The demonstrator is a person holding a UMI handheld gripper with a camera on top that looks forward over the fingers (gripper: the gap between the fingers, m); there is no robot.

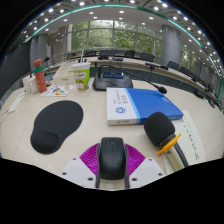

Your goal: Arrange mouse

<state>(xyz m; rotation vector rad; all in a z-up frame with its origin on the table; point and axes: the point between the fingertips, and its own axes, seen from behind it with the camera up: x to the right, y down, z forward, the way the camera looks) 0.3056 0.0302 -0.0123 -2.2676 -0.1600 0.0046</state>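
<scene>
1. Setting: a large room with ceiling lights and tall windows; the work surface is a pale wooden table (pixel 25 125) with dark chairs beyond it.
2. On the table: a black, rounded fabric mouse pad (pixel 56 125) lies ahead and to the left of the fingers; a white-and-blue book (pixel 140 104) lies ahead and to the right; a black cylindrical roller with an orange handle (pixel 161 133) lies just right of the fingers. Bottles and boxes stand further back, too small to identify.
3. Task object: a black, oval plastic computer mouse (pixel 111 157) sits between the fingers, long axis pointing straight ahead along them.
4. Gripper (pixel 111 160): the magenta pads (pixel 90 158) flank the mouse closely on both sides, apparently pressing it; the claw looks closed on the mouse.
5. Key relation: the mouse pad is forward-left of the claw, near it. Judgement: the coming move likely calls for carrying the mouse left and forward onto the pad.
</scene>
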